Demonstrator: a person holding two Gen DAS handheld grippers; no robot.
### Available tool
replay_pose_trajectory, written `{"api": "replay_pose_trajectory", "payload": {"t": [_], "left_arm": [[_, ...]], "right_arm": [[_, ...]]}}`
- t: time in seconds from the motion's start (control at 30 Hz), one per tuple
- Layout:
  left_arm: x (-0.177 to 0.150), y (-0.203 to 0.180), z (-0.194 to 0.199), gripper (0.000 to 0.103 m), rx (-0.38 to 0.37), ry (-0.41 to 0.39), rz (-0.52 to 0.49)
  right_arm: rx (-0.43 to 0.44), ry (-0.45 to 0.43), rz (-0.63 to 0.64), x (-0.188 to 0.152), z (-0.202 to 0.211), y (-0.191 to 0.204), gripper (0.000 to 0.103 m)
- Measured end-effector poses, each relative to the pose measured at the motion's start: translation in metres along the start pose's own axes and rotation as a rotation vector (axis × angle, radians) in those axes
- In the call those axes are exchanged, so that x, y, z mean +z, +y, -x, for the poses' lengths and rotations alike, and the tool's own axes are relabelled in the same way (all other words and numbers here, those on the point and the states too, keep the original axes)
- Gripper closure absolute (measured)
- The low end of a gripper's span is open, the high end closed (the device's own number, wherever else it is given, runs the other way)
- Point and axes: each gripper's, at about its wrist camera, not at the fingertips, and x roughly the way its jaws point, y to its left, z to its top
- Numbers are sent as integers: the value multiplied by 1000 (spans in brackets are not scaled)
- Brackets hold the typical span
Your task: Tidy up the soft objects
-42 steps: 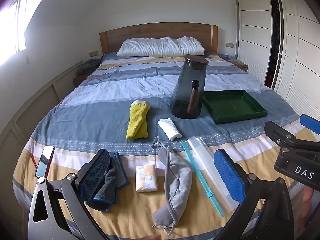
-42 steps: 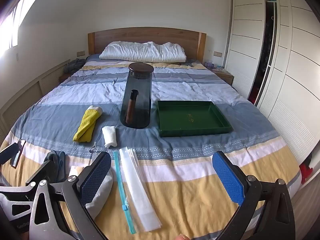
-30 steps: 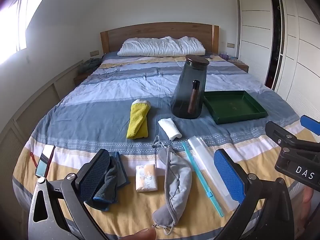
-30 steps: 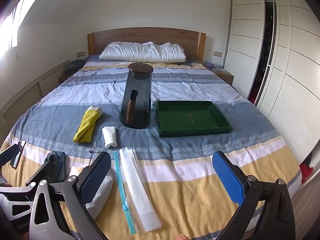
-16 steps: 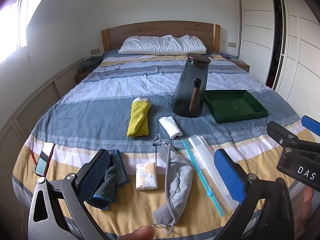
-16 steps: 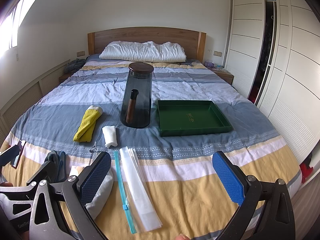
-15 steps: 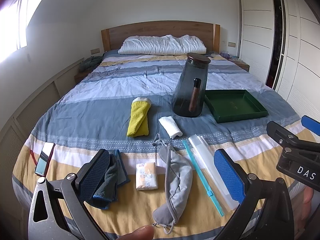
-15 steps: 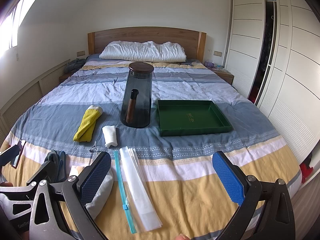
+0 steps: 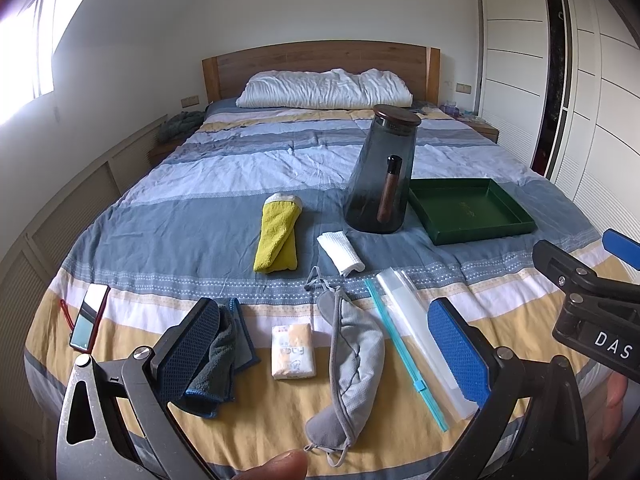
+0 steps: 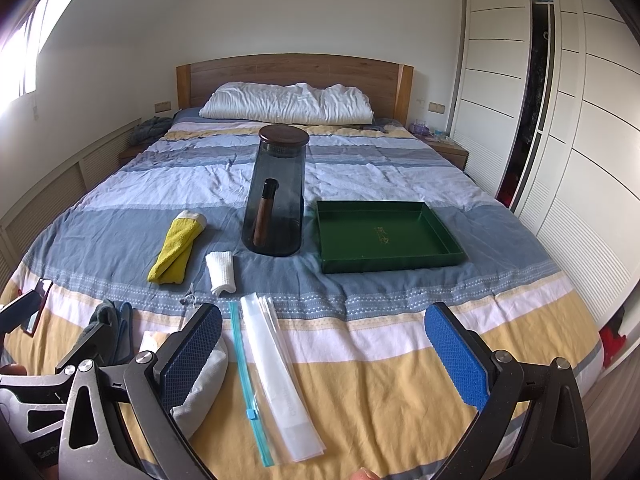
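In the left wrist view the left pad (image 9: 188, 346) covers part of the dark cloth (image 9: 218, 360), and the right pad (image 9: 458, 354) hides the near end of the zip bag (image 9: 416, 332). A fingertip (image 9: 276, 467) is cut off by the bottom edge. The right gripper (image 9: 588, 300) runs off the right edge, so its jaws cannot be judged there.

In the right wrist view the left pad (image 10: 192, 350) hides most of the eye mask (image 10: 202, 388) and the small packet (image 10: 150, 340). The phone (image 10: 38, 306) sits half behind the left gripper's finger (image 10: 18, 314). Print on the tray (image 10: 450, 242) is too small to read.

One jar (image 9: 382, 172), one tray (image 10: 384, 236), two cloths (image 9: 278, 236), one mask (image 9: 352, 356).
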Motion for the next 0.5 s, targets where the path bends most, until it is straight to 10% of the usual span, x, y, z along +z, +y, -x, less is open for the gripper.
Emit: {"api": "replay_pose_trajectory", "payload": {"t": [0.5], "left_arm": [[-1,1,-2,1,8,5,10]], "right_arm": [[0,3,1,0,-1,1,0]]}}
